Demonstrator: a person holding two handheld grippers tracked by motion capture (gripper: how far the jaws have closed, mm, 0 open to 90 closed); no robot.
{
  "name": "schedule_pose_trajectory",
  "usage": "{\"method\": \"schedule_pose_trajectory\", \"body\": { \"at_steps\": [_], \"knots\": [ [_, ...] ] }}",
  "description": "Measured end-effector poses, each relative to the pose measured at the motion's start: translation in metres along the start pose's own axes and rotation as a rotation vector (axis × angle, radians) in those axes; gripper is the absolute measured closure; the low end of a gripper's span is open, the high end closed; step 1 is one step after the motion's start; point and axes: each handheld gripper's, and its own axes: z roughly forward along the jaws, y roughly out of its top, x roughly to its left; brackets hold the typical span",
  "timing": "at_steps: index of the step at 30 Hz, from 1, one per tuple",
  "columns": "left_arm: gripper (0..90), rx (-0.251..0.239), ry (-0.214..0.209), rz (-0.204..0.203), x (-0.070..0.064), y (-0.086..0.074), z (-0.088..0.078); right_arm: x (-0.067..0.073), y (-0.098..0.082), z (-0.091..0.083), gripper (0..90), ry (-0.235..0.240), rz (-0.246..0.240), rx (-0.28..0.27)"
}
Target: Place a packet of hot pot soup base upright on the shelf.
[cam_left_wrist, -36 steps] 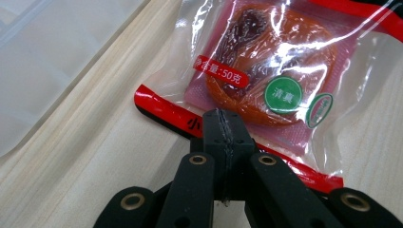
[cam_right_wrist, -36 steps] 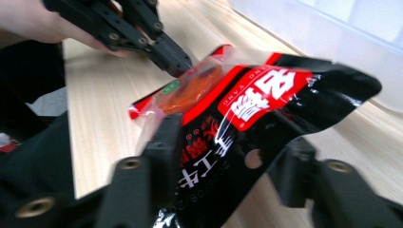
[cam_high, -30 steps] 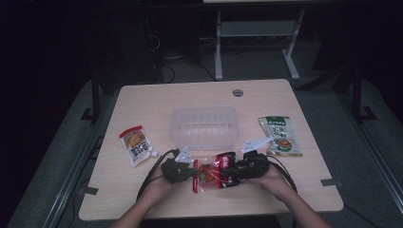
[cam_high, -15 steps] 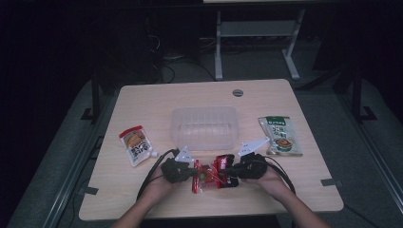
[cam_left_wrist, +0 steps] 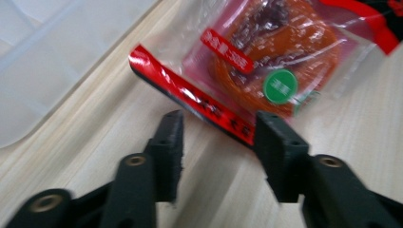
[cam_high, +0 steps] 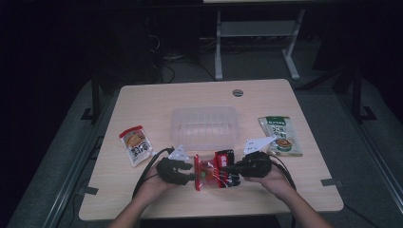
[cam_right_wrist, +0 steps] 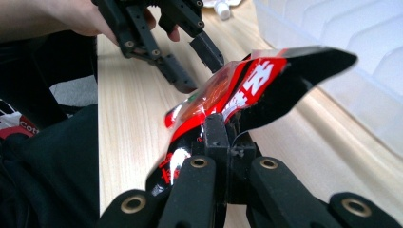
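Dark floor and metal stands are surrounding a pale wooden table (cam_high: 304, 190), which is carrying everything in the scene. Near its front edge, about midway along, a red snack packet (cam_high: 211, 172) is being held between the two grippers. The right gripper (cam_high: 233, 168) is pinching the packet's right end: in the right gripper view its fingers (cam_right_wrist: 216, 135) are pressing together on the crumpled red and black foil (cam_right_wrist: 247, 90), lifting that end off the wood. The left gripper (cam_high: 192, 176) is sitting at the packet's left end with its fingers spread; they have just been opening. In the left gripper view the packet's red sealed edge (cam_left_wrist: 190, 97) is lying just past the two fingertips (cam_left_wrist: 172, 137), one of them touching or nearly touching it, with bare wood between them.

Behind the packet, toward the table's middle, a clear plastic tub (cam_high: 205, 127) is standing. An orange and white packet (cam_high: 135, 145) is lying near the left edge, and a green packet (cam_high: 280, 135) is lying near the right edge.
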Motion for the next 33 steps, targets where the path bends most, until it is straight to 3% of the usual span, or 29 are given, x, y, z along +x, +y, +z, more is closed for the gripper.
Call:
{"method": "schedule_pose_trajectory", "body": {
  "at_steps": [11, 17, 22, 33],
  "knots": [
    [32.8, -0.037, -0.016, -0.017, -0.003, -0.016, -0.031, 0.000, 0.004, -0.012, 90.0, 0.016, -0.004, -0.041],
    [28.5, -0.067, -0.014, -0.040, -0.002, -0.036, -0.046, 0.002, 0.008, -0.017, 90.0, 0.012, -0.020, -0.059],
    [28.4, -0.070, -0.006, -0.054, 0.003, -0.040, -0.047, 0.003, 0.011, -0.020, 90.0, 0.013, -0.024, -0.071],
    [28.2, -0.058, -0.016, -0.030, 0.001, -0.038, -0.041, 0.003, 0.018, -0.032, 90.0, 0.026, -0.021, -0.132]
  ]
}}
